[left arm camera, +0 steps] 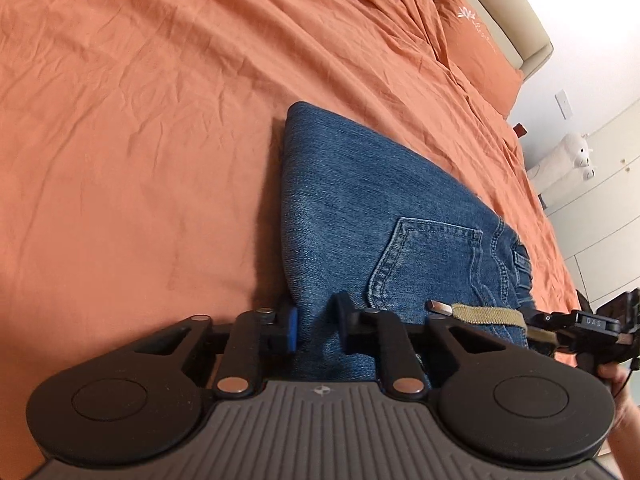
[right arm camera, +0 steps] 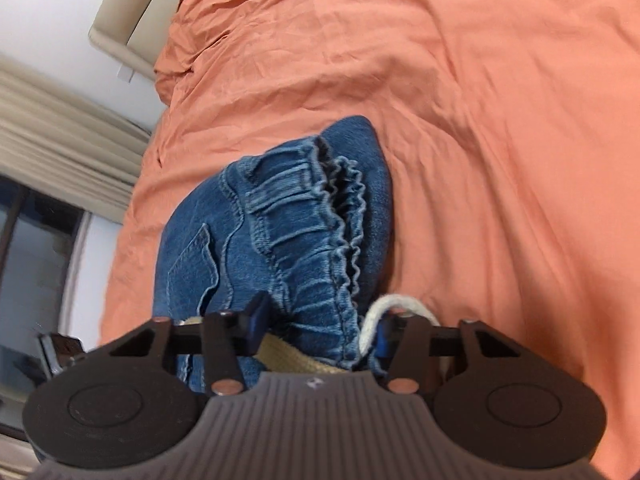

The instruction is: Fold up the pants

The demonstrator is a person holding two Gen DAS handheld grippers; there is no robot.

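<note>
Evenly and softly lit, indoor. Soft shadow beside the jeans (left arm camera: 360,200) on the orange sheet (left arm camera: 140,100). Overexposed white wall (left arm camera: 592,8) at top right. Strong fisheye curvature, dark corners. Motion blur on curtain (right arm camera: 60,128) and window (right arm camera: 36,260).

Folded pants (left arm camera: 360,200) lie on bed (left arm camera: 140,100), toward your near edge. Pillow (left arm camera: 476,44) at far right corner, against headboard (left arm camera: 500,4). Your left gripper (left arm camera: 316,320) clamps pants' near left edge; your right gripper (right arm camera: 320,324) straddles waistband (right arm camera: 304,216) end, drawstring (right arm camera: 384,312) beside its right finger.
</note>
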